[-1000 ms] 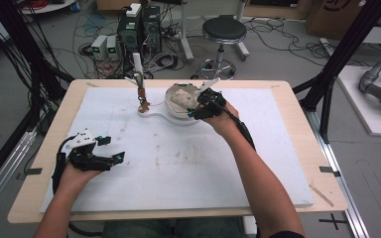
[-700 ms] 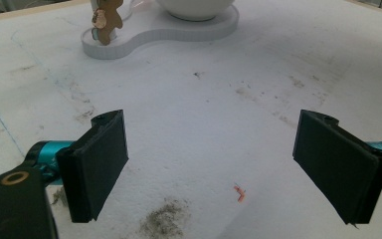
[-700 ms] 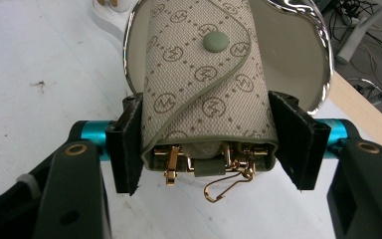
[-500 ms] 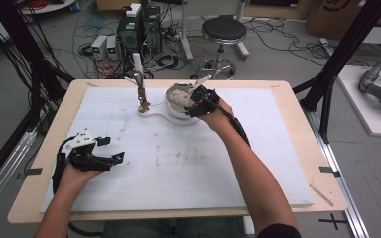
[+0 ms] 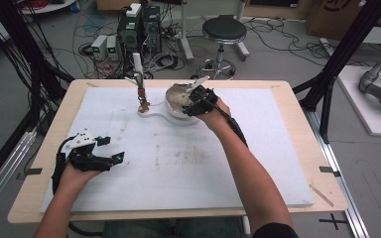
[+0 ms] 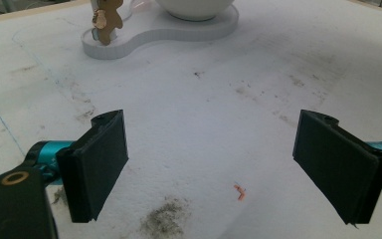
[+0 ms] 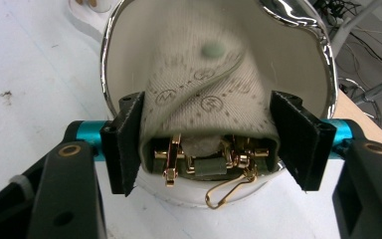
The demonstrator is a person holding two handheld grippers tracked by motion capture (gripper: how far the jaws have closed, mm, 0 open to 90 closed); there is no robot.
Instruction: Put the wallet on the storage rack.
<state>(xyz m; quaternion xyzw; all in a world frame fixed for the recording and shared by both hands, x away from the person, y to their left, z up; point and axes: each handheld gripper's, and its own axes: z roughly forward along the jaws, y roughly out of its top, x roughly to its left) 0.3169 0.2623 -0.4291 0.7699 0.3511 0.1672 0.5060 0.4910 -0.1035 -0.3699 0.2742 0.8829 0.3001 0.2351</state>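
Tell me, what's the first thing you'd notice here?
Probably the white bowl at the far middle of the table, with a patterned cloth pouch with gold clasps inside it. The right gripper reaches into the bowl, its jaws on either side of the pouch. Beside the bowl, a little brown figure stands on the white base.

Between the right gripper's [image 7: 206, 139] matt black plastic jaws lies a beige woven cloth pouch [image 7: 204, 94] printed with small round logos, its glossy gold metal clasps [image 7: 171, 159] at the near edge, inside a smooth white glazed bowl [image 7: 124, 30] with a mirror-bright chrome rim. Ahead of the left gripper's [image 6: 209, 159] matt jaws, the white foam-like sheet [image 6: 204, 99] over the pale wooden surface [image 5: 322, 163] looks dull, slightly rough and smudged with grey dirt.
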